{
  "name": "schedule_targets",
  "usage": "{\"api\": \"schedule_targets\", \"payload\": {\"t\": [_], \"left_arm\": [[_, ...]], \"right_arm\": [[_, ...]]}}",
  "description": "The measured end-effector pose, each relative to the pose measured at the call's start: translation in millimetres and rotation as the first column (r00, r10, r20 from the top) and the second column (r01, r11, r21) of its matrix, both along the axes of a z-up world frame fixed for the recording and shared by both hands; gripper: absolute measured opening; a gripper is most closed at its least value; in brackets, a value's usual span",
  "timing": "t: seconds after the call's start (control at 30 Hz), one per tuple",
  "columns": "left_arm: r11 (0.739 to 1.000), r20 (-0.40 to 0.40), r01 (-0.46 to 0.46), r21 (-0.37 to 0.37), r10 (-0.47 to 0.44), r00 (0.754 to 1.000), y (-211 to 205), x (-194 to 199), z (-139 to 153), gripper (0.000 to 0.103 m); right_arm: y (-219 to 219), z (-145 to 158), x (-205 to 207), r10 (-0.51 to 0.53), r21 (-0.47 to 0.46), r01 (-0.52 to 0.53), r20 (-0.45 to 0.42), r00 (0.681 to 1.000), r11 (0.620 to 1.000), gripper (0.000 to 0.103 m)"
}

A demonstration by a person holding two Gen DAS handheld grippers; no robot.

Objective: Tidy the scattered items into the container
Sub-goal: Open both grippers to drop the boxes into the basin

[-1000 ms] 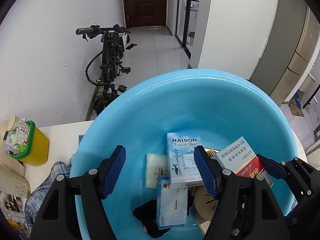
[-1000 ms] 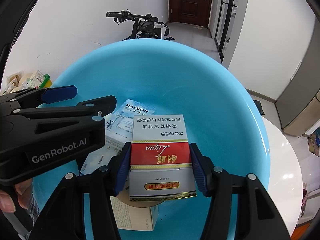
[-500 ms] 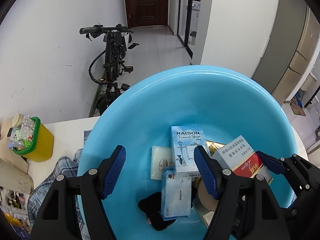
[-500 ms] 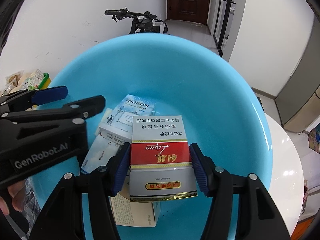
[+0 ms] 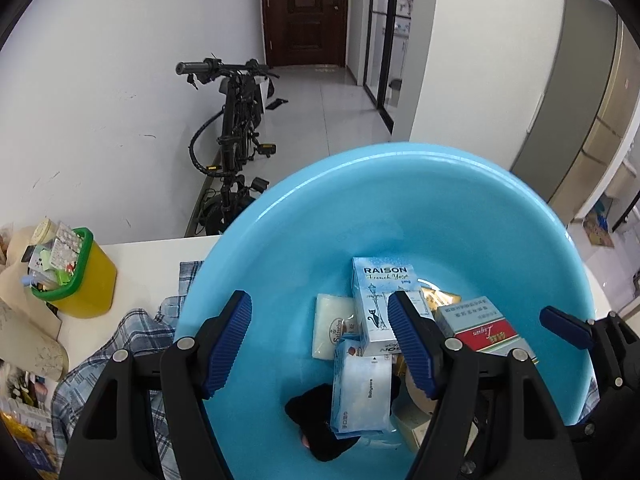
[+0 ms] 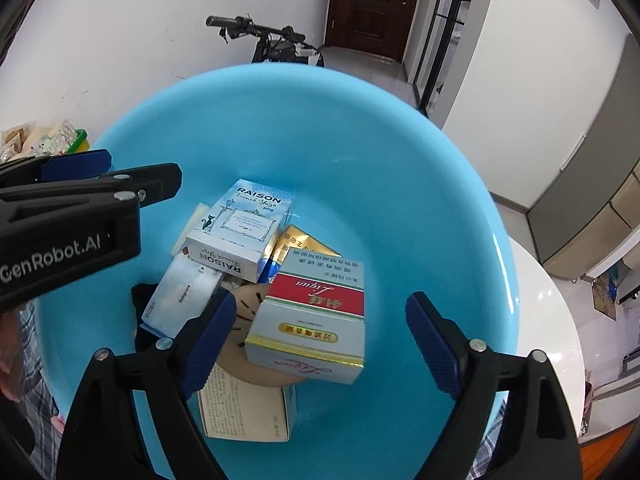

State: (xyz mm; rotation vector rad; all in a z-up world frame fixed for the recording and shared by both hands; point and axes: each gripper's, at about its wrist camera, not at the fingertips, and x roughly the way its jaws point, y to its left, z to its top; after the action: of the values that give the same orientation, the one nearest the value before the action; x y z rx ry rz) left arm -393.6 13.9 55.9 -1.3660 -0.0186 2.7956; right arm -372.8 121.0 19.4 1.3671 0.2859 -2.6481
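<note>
Seen past the right gripper point(image 6: 318, 344): blue ribbed fingers point(image 6: 430, 350) spread wide, having just been opening, gripping nothing. Between them but clear of both pads, the red-banded silver cigarette carton point(image 6: 316, 314), lying tilted on the pile inside the round light-blue plastic basin point(image 6: 440, 184), nearer the left finger than the right. Under the carton, a round beige clock face point(image 6: 248, 320) and a white printed box point(image 6: 246, 412) at the basin's near side. Just beyond, a pale blue RAISON cigarette box point(image 6: 240, 232) across a gold packet point(image 6: 298, 240), with a pale blue tissue pack point(image 6: 182, 294) and a black cloth point(image 6: 142, 300) to the left.

Alongside, the left gripper point(image 5: 320, 340), fingers point(image 5: 228, 340) parted about halfway and empty, poised above the basin's near-left part. Its right finger overlapping the RAISON box in view; whether touching, impossible to tell. Tissue pack and a white wrapped soap bar point(image 5: 330, 330) visible through the gap.

Beside the basin on the white counter point(image 5: 152, 256), a blue plaid cloth point(image 5: 132, 332) and a yellow tub with a green rim point(image 5: 82, 276), stuffed with small packets. Farther off, a black bicycle point(image 5: 234, 136) against the white wall and a dark wooden door point(image 5: 306, 12) at the end of the hall.
</note>
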Motion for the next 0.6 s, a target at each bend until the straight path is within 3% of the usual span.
{"api": "schedule_targets", "payload": {"t": [0.07,0.2,0.37,0.6], "left_arm": [[1.0,-0.014,-0.002,0.016,0.002,1.0,-2.7,4.7,2.4,0.073],[1.0,-0.045,-0.009,0.023,0.01,0.999,-5.7,14.6,7.0,0.085],[0.999,-0.059,-0.02,-0.05,0.017,0.998,-3.2,23.6,13.0,0.085],[1.0,-0.1,-0.011,-0.022,0.009,0.995,-4.8,43.7,24.4,0.085]], "right_arm": [[1.7,3.4,4.0,0.0,-0.005,0.0,-0.009,1.0,1.0,0.087],[6.9,9.0,10.9,-0.009,-0.02,0.008,-0.021,1.0,1.0,0.087],[11.3,14.5,17.0,-0.023,-0.035,0.022,-0.032,0.999,0.999,0.087],[24.2,23.8,34.8,-0.041,-0.06,0.037,-0.075,0.996,0.997,0.087]]}}
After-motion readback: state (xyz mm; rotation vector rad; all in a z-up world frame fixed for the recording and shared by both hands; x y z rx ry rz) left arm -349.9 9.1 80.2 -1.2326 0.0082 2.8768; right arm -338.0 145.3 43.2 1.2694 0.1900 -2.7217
